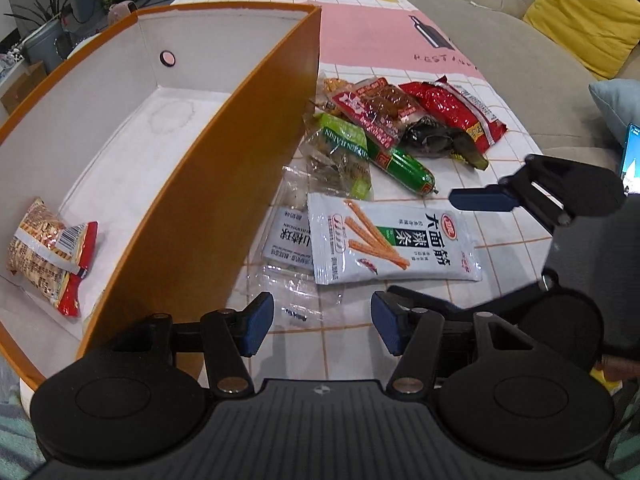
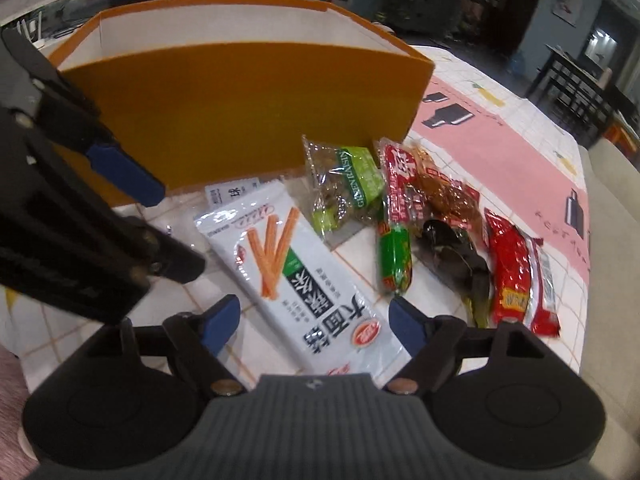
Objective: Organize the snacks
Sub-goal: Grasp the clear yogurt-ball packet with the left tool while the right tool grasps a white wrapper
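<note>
An orange box (image 1: 224,184) with a white inside stands on the table; one red and gold snack pack (image 1: 48,252) lies in it. Beside it lies a pile of snacks: a white spicy-strip pouch (image 1: 392,240), a green sausage (image 1: 404,164), a green-labelled clear pack (image 1: 340,152), a red pack (image 1: 456,112). My left gripper (image 1: 322,324) is open and empty, just short of the white pouch. My right gripper (image 2: 316,320) is open, its fingers either side of the white pouch's (image 2: 296,264) near end, above it.
The box (image 2: 248,112) also shows in the right wrist view behind the snacks. A beige sofa with a yellow cushion (image 1: 580,16) lies past the table. A phone (image 1: 630,156) lights up at the right edge. The tablecloth (image 1: 384,40) is checked white with a pink panel.
</note>
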Motion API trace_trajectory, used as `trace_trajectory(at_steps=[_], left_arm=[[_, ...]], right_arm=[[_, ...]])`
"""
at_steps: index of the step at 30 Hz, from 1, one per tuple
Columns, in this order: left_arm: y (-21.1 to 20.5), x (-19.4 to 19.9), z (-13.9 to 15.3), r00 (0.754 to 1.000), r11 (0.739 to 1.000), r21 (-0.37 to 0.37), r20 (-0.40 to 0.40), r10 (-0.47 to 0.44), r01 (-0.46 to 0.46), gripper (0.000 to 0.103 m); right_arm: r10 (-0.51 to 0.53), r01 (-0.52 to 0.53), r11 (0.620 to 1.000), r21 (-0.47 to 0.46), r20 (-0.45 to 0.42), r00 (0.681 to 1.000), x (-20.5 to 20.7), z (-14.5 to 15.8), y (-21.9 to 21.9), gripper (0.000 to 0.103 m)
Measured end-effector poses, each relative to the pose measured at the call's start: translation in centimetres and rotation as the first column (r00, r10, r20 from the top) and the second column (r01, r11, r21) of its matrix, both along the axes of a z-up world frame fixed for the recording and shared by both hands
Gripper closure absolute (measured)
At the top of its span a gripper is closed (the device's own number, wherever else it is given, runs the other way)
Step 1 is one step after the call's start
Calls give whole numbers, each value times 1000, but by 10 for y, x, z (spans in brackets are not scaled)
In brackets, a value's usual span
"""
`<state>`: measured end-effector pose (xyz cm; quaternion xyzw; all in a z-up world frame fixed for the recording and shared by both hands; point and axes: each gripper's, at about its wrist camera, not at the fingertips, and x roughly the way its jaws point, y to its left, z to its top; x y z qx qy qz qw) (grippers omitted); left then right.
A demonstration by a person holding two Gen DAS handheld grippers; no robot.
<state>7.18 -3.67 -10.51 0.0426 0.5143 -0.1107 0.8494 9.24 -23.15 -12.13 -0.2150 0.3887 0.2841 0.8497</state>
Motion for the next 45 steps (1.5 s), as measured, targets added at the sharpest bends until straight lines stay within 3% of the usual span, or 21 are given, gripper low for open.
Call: trace_trajectory(at_steps=[6,10,13,19,24,27,30,35,42,45], left_arm=[[0,2,-4,1000,1000,-4,-15,3,-3,37],[0,3,-5,1000,1000,-5,-21,4,-5,37],[1,3,-4,1000,1000,-12,-20,7,-7,37],[1,1,-2,1000,1000,-17,0,6,-6,37],[-2,0,1,1000,1000,-11,26,-5,5,37],[-2,1,3,999,1000,-13,33,-2,2,37],[-5,4,2,999,1000,-2,36,-5,5,37],[-16,8,-3,997,995,74,50,-63,59,36],[-40,18,-21,985,969,205,74,-155,137,34],[-45,21,-25,981,963,225,87,-173,150,33]], right_arm=[[14,-11,998,54,-44,999,6,-8,-5,30],[-16,19,998,53,-52,999,4,-7,-7,57],[-61,64,997,41,-57,996,0,-4,-11,71],[-168,176,982,74,-96,981,-7,12,-28,80],[-298,333,923,193,-188,936,-1,30,-50,87],[-360,431,857,282,-271,893,-4,40,-66,99],[-405,506,794,338,-328,854,-6,41,-81,99],[-409,499,804,323,-309,859,0,35,-80,99],[-361,409,870,276,-208,909,4,32,-58,93],[-364,395,890,229,-167,916,6,28,-53,93]])
